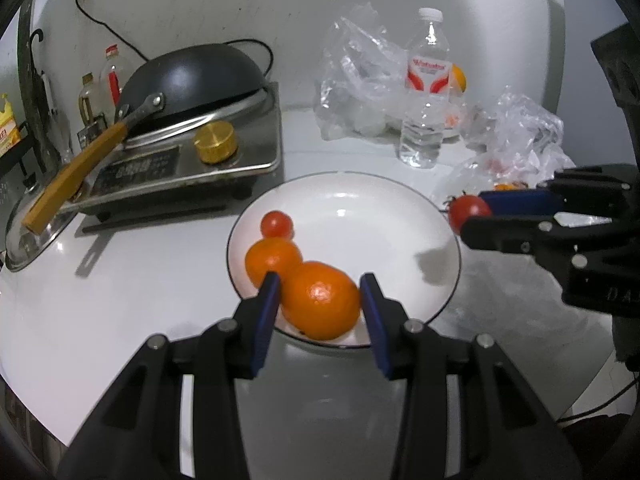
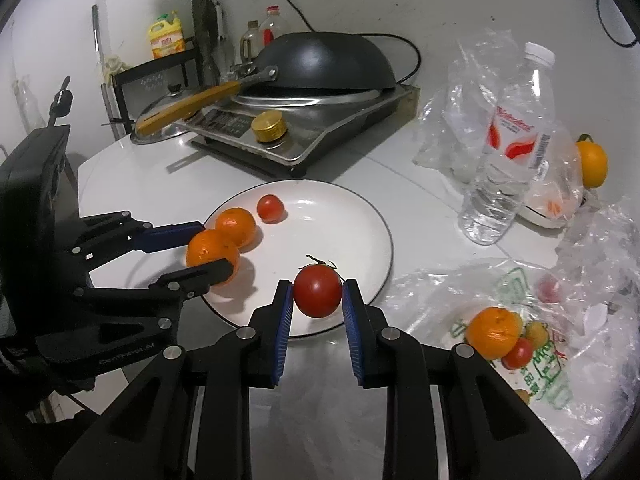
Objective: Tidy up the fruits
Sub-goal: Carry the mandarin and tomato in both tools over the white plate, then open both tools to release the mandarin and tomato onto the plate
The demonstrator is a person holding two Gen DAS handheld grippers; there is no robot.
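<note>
Glossy red tomato (image 2: 318,290) (green stem)

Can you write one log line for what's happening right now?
left tool: holds orange over plate | right tool: holds tomato over plate

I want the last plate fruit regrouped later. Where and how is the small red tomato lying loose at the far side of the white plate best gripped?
Grip the small red tomato across its round middle, coming down from above. Set the fingers along the line that keeps one off the neighbouring orange tangerine, which sits close beside it on the white plate. Its smooth round shape probably rolls under a low pinch.
</note>
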